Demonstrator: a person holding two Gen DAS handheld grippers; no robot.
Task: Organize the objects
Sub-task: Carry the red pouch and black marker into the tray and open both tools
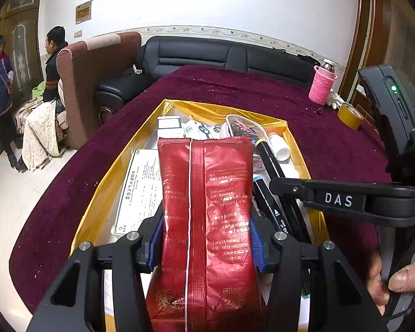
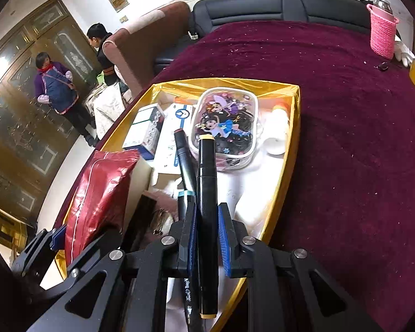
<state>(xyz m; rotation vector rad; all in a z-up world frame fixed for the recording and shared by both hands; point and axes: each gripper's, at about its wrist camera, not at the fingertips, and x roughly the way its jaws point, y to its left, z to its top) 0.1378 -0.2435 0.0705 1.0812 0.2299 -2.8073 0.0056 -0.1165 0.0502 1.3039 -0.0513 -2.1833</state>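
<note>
Gold-walled tray (image 2: 293,127) crowded by cartoon-printed clear pouch (image 2: 225,127); red foil packet (image 1: 207,221) clamped by left gripper (image 1: 204,238), black yellow-capped marker (image 2: 207,221) by right gripper (image 2: 207,238).

Black sofa (image 1: 196,55) behind the maroon tablecloth (image 1: 235,88); pink-sleeved bottle (image 1: 322,85); tape roll (image 1: 350,116).

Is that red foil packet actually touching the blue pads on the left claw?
Touching. The left wrist view shows the red packet pinched between both blue pads of the left gripper, foil creased inward there.
</note>
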